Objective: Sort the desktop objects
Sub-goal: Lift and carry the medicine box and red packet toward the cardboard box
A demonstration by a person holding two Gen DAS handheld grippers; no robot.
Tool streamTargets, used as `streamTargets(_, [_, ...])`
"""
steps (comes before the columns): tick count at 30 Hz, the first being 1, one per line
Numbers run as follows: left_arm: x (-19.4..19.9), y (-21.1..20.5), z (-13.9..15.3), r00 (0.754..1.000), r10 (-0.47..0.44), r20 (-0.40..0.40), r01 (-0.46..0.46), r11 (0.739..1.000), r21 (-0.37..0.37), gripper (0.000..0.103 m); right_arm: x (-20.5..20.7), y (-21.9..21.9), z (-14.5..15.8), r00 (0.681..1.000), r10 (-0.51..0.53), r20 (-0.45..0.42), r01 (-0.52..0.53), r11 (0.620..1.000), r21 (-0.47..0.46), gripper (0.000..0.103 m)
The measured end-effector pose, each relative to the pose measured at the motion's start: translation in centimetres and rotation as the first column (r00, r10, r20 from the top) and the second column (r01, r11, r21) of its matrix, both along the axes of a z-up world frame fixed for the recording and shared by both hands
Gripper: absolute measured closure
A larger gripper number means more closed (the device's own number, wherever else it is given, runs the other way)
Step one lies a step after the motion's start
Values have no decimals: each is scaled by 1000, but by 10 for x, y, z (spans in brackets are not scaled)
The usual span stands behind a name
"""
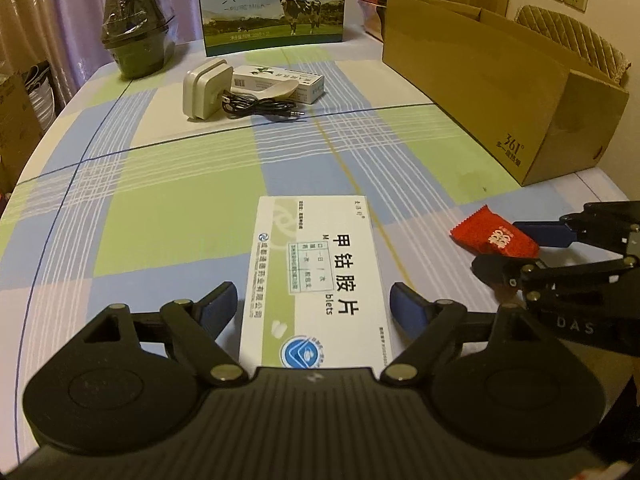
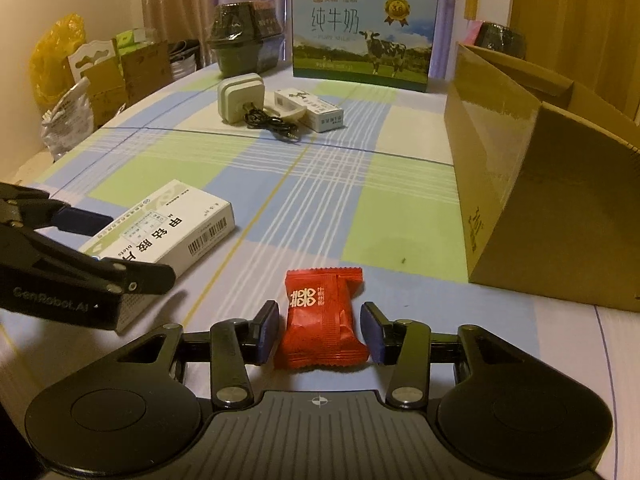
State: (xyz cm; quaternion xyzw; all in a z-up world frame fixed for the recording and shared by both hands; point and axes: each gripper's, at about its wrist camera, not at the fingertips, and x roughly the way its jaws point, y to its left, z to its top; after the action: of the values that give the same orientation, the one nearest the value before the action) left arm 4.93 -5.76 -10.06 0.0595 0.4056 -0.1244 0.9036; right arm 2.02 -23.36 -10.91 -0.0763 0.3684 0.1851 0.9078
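Left gripper [image 1: 314,304]: jaws standing wide, flanking the near end of a flat white-and-green cardboard medicine box [image 1: 316,280] without touching it. The box is lying face up on the checked blue, green and white tablecloth [image 1: 168,200], long axis running away from the left wrist camera.

Right gripper [image 2: 320,336]: jaws standing narrower, either side of a small red crimped-foil sweet packet [image 2: 324,320], gaps showing on both sides. The packet is lying flat just right of the medicine box, long axis pointing away from the right wrist camera, crimped ends near and far.

Right of both: an open brown corrugated cardboard carton [image 1: 500,92], its side wall rising beside the packet.

Mid-table, well apart: an off-white plastic plug adapter [image 1: 206,88] standing on edge, a coiled black audio cable [image 1: 260,108] touching it, and a small white carton [image 1: 280,84] behind them.

Far edge: a blue-and-green milk case printed with a cow [image 1: 272,4] and dark film-wrapped stacked bowls [image 1: 138,40].
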Motion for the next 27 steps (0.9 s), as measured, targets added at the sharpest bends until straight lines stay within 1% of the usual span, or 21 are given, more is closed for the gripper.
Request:
streamTargets(3, [3, -1, -1, 1000, 0, -4, 0, 1000, 5, 26, 1, 0, 0, 1000, -3, -3, 3, 1000, 10, 60])
streamTargets(8, [6, -2, -5, 999, 0, -32, 0, 1000, 14, 32, 3, -1, 0, 1000, -8, -6, 8, 1000, 21, 60])
streamTargets(10, [5, -3, -5, 1000, -4, -28, 5, 1000, 21, 32, 4, -2, 0, 1000, -10, -8, 11, 1000, 25, 60])
streamTargets(12, [5, -2, -5, 1000, -7, -30, 7, 1000, 14, 34, 6, -2, 1, 1000, -14, -12, 15, 999, 32, 60])
streamTargets(20, [4, -3, -5, 999, -8, -31, 9, 1000, 17, 36, 5, 1, 1, 1000, -7, -17, 8, 1000, 17, 61])
streamTargets(21, [3, -3, -4, 999, -9, -31, 9, 1000, 17, 36, 5, 1, 1, 1000, -8, -16, 8, 1000, 15, 63])
streamTargets(22, [3, -3, -4, 999, -10, -31, 10, 1000, 18, 36, 5, 1, 2, 1000, -13, -14, 13, 1000, 13, 72])
streamTargets(25, [2, -3, -4, 999, -13, -30, 14, 1000, 20, 36, 5, -1, 3, 1000, -27, -16, 27, 999, 22, 74])
streamTargets(27, [1, -3, -2, 1000, -13, -26, 13, 1000, 14, 36, 4, -1, 6, 999, -36, 6, 36, 999, 23, 74])
